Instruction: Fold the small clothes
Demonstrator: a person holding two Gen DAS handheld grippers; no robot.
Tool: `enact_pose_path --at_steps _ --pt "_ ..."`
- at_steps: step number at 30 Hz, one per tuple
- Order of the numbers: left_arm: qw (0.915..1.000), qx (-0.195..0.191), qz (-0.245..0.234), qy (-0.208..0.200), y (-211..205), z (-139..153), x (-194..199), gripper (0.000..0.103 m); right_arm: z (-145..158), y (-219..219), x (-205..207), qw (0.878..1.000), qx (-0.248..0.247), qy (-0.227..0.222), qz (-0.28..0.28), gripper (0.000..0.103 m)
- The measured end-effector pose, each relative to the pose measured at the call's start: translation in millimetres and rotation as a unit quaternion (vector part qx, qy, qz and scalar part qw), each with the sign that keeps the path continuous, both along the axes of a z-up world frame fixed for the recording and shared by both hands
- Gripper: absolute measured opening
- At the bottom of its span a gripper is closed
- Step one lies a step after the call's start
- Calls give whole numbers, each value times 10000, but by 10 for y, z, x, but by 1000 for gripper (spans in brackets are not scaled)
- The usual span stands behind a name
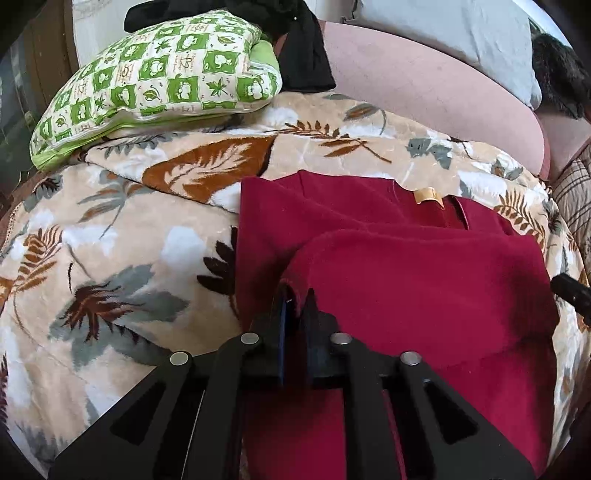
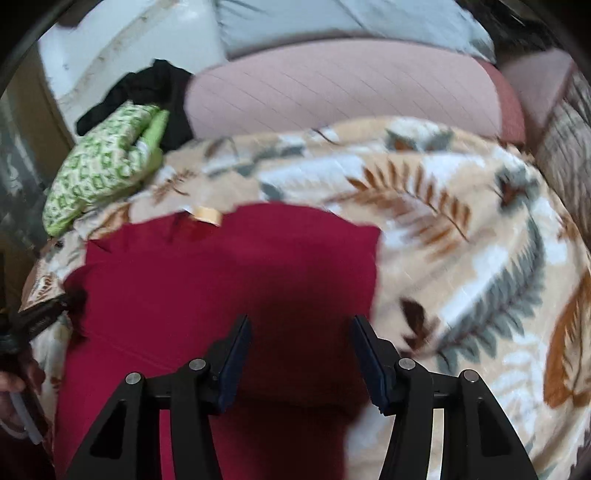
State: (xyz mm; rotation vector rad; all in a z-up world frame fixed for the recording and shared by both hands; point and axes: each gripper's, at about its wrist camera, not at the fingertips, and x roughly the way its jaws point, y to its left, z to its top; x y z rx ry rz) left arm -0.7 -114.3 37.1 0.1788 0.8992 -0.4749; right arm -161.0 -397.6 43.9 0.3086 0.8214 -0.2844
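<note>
A dark red garment (image 1: 406,277) (image 2: 221,277) lies on a leaf-patterned blanket (image 1: 110,258) (image 2: 461,240), with its near part folded over itself and a tan neck label (image 1: 428,195) (image 2: 207,214) at the far edge. My left gripper (image 1: 297,295) sits at the left corner of the folded layer. Its jaws stand a narrow slit apart, and the cloth edge lies at the tips without being pinched. My right gripper (image 2: 301,321) hovers open over the right half of the garment, with nothing between its fingers. The right wrist view is blurred.
A green-and-white checked pillow (image 1: 159,81) (image 2: 103,170) lies at the back left, with black clothing (image 1: 306,62) (image 2: 155,85) behind it. A pink cushion (image 1: 424,81) (image 2: 332,85) and a grey pillow (image 1: 461,33) line the back. A hand (image 2: 14,376) shows at the left edge.
</note>
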Motion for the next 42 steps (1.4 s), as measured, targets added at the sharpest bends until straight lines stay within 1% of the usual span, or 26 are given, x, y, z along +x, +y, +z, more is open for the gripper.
enact_pose_path --at_steps 2,5,6,7,8,9,11,13,17,19,21,23,24,26,28,29,30,32,37,42 --pt "10000 21 29 17 -14 -27 41 16 -7 58 152 10000 -58 5 56 54" --pt "9999 45 85 89 -32 -89 126 16 -133 31 440 9996 -264 113 -49 54" --pt "9998 38 113 146 -37 -118 166 16 -194 -12 520 9994 -277 171 -93 54" --pt "9998 28 123 177 -41 -134 183 16 -293 -74 623 9990 -265 323 -176 54" --pt "9997 26 122 205 -48 -152 202 16 -383 -137 688 9984 -225 471 -236 54" --pt "9997 48 130 216 -61 -167 218 18 -430 -171 732 9980 -232 524 -257 54" --pt "9996 66 143 215 -72 -175 236 20 -408 -173 779 9978 -454 434 -217 55" --pt "9996 35 154 254 -62 -172 248 20 -358 -156 781 9971 -473 566 -208 55" --pt "9996 30 136 232 -30 -160 227 20 -206 -55 515 9989 -124 448 -59 55" --pt "9997 52 139 213 -14 -156 201 20 -172 53 302 9988 -152 458 -12 55" --pt "9997 78 153 192 -2 -143 173 20 -225 108 156 9983 -204 537 -90 56" --pt "9996 124 168 183 10 -127 142 20 -357 89 84 9975 -180 670 -162 56" --pt "9996 154 176 187 17 -113 117 20 -432 73 74 9968 -255 733 -181 56" --pt "9995 181 185 153 50 -64 45 20 -411 90 69 9965 -392 717 -158 56" --pt "9996 170 191 152 93 -28 -26 36 -329 123 42 9966 -378 703 -186 56" --pt "9996 145 185 175 111 -23 -54 53 -298 136 13 9971 -341 655 -185 56" --pt "9996 71 182 180 142 -14 -110 59 -257 164 -31 9977 -280 592 -171 56" --pt "9997 33 176 162 168 -8 -193 59 -229 237 -125 9981 -201 559 -134 56" --pt "9996 88 96 267 213 -55 -376 59 -273 414 -331 9974 -200 688 -7 57" --pt "9993 46 98 344 329 -58 -535 59 -314 465 -582 9970 -145 752 -127 58"
